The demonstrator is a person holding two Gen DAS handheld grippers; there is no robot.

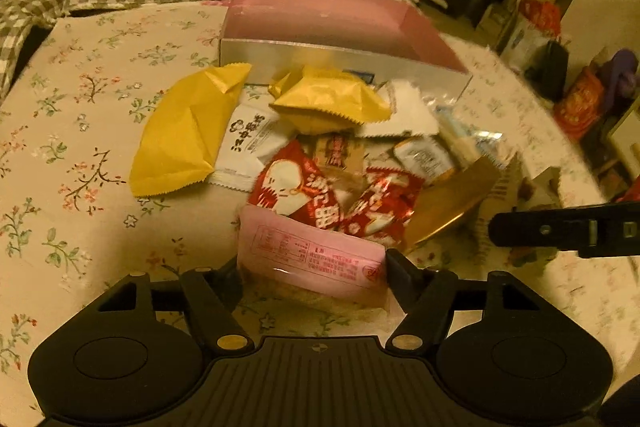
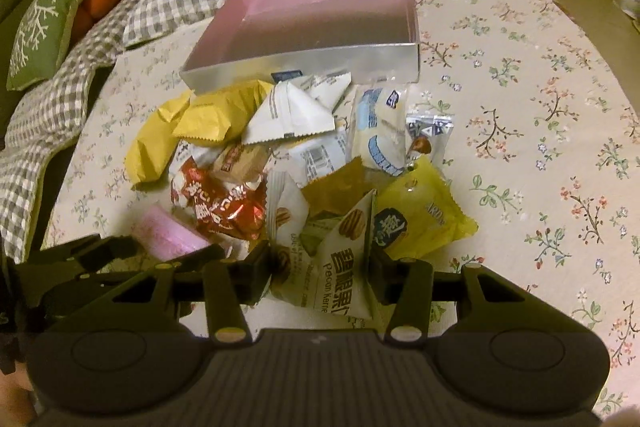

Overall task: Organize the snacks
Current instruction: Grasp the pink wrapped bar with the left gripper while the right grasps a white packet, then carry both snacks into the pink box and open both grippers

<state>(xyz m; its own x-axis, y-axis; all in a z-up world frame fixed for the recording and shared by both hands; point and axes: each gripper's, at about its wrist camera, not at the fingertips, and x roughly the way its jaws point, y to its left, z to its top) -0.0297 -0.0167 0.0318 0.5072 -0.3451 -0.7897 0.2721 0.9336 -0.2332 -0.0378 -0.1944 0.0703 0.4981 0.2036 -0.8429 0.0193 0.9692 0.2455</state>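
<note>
**Snack pile before an open box**

On the floral cloth (image 2: 520, 99), a pink-lined silver box (image 2: 304, 67) sits behind heaped wrappers. Left gripper (image 1: 314, 281) pinches a pink packet (image 1: 312, 255); right gripper (image 2: 320, 273) pinches a white pecan packet (image 2: 344, 267). Lower wrappers lie half buried.

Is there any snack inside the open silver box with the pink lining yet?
No. In the right wrist view the silver box with the pink lining shows only bare pink floor, and every packet lies on the cloth before it.
</note>
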